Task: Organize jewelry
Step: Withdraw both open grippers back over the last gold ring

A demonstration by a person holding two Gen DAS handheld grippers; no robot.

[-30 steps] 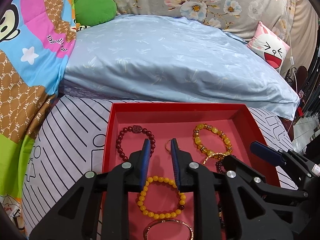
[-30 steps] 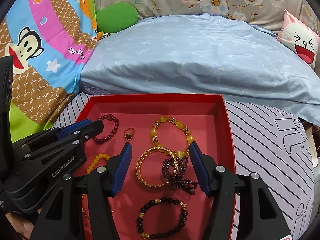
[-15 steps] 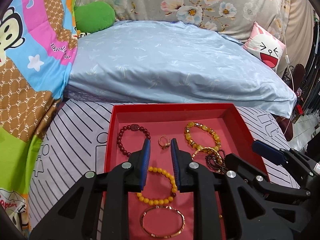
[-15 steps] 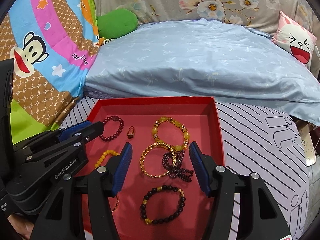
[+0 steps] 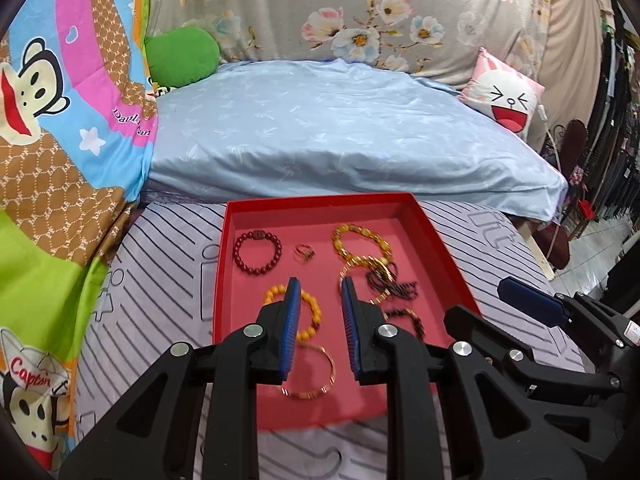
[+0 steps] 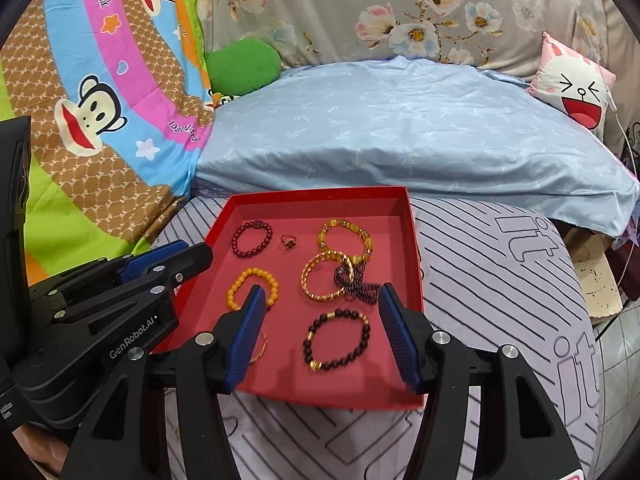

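Both claws hover empty above the red tray [image 6: 412, 240], left claw [image 5: 320, 316] narrowly parted, right claw [image 6: 322, 330] released wide; judged next: untangle the gold bangle [image 6: 326, 276] from the dark bead strand [image 6: 360, 286].

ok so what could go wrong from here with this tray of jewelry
1. The gold bangle, purple strand and amber bracelet overlap, so lifting one may drag the others along.
2. The ring is tiny and lies flat, so wide pads could slip off it.
3. The tray rests on soft bedding, so pressing down could tip it.
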